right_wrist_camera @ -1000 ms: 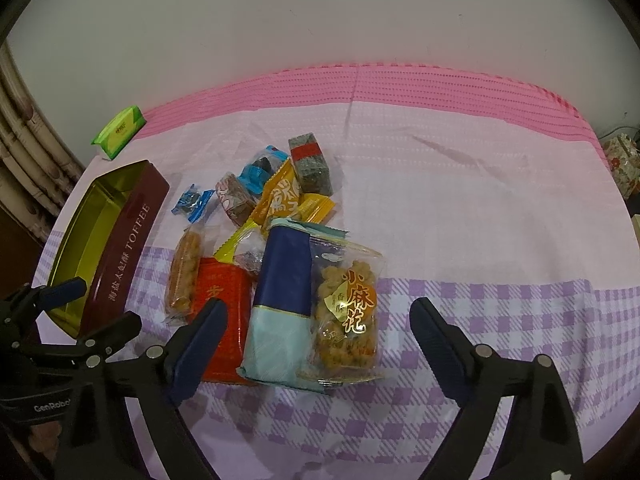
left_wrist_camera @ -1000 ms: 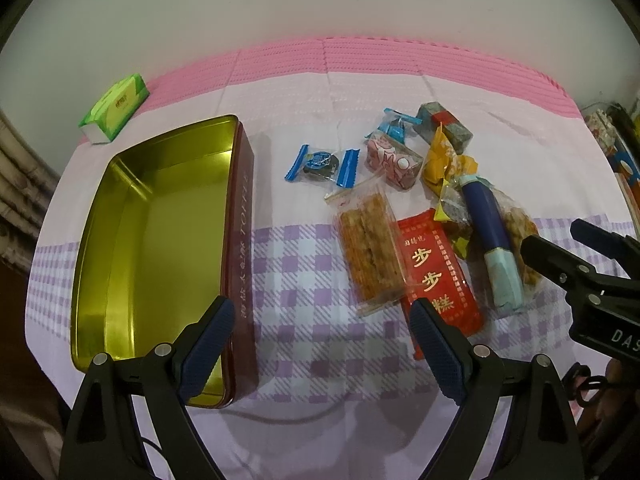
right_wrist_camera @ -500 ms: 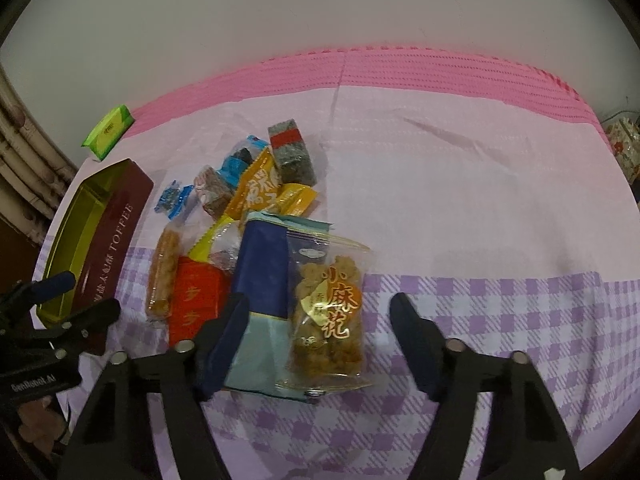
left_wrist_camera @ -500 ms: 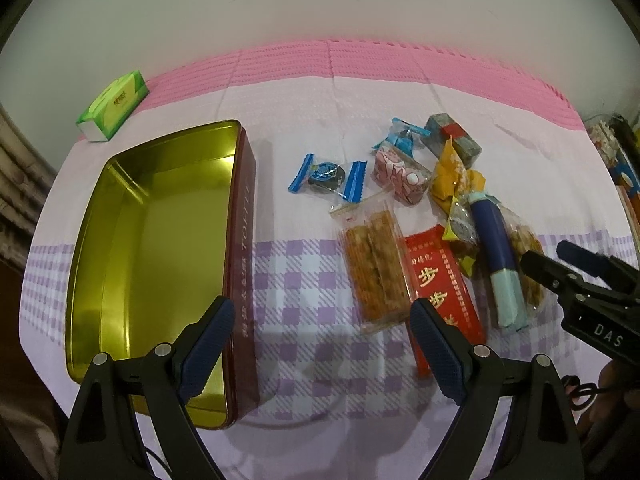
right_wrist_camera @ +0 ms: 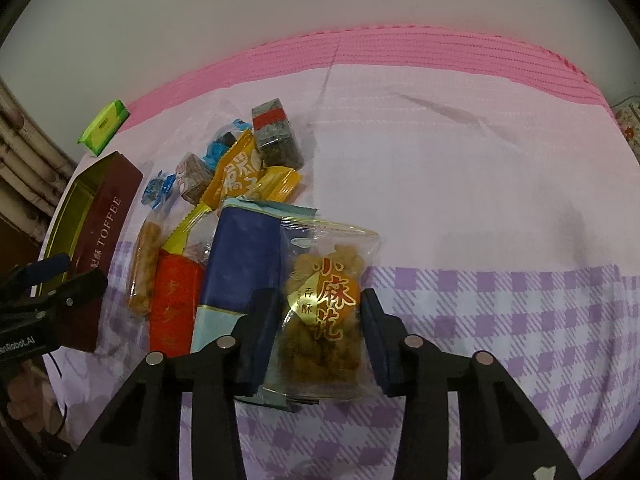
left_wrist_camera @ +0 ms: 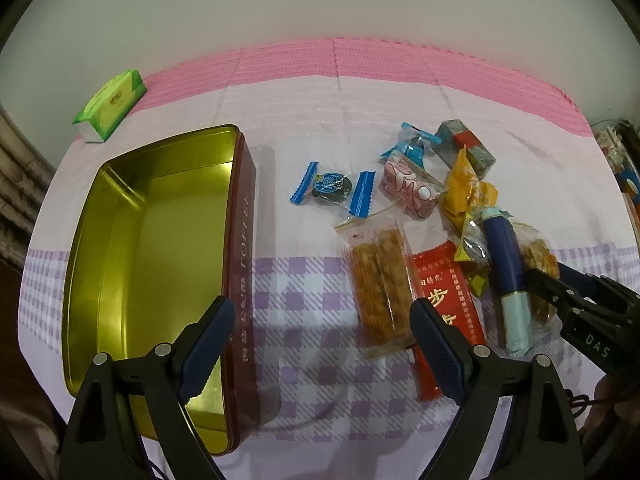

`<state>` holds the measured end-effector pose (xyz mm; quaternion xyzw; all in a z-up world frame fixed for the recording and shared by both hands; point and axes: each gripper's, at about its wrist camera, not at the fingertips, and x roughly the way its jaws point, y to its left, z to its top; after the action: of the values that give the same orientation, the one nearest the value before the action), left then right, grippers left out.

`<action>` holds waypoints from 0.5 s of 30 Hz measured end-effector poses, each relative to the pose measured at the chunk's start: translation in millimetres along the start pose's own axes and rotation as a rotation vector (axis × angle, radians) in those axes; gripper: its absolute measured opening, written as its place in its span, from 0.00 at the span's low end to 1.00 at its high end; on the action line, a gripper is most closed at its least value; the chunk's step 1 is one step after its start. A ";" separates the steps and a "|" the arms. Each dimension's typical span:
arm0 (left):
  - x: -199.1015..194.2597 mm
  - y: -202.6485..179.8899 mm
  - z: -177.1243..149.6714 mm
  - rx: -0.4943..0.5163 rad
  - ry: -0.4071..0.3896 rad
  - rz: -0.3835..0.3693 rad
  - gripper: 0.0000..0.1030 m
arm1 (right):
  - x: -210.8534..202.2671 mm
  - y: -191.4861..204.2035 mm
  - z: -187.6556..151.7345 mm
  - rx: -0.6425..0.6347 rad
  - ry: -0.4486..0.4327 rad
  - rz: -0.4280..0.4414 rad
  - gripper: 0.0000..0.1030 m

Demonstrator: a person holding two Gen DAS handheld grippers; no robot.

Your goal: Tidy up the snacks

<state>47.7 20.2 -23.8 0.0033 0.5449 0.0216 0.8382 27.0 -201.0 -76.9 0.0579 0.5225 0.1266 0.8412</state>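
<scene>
Jaws spread on the left, closing round a bag on the right; nothing packed yet.
Left view: left gripper (left_wrist_camera: pixel 318 334) hangs released at the near edge of the bare tin (left_wrist_camera: pixel 100 236), snacks piled to its right. Right view: right gripper (right_wrist_camera: pixel 318 322) brackets the twist bag (right_wrist_camera: pixel 324 300) lying on the counter (right_wrist_camera: pixel 460 184); whether they grip yet I cannot tell.

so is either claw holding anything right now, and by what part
Left claw is open and holds nothing. Right claw straddles the clear bag of fried twists at its lower middle, jaws close on both sides; whether they grip yet cannot be told.
</scene>
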 end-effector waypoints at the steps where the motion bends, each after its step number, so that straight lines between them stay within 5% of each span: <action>1: 1.0 -0.8 0.9 0.002 0.003 0.001 0.87 | 0.3 0.2 0.4 -0.005 -0.001 -0.006 0.36; 15: 16.3 -13.4 18.8 0.000 0.025 -0.059 0.79 | -6.4 -31.1 -3.9 0.048 -0.002 -0.080 0.36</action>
<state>71.9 7.8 -31.4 -0.0130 0.5554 -0.0030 0.8315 25.5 -232.7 -80.3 0.0574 0.5266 0.0803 0.8444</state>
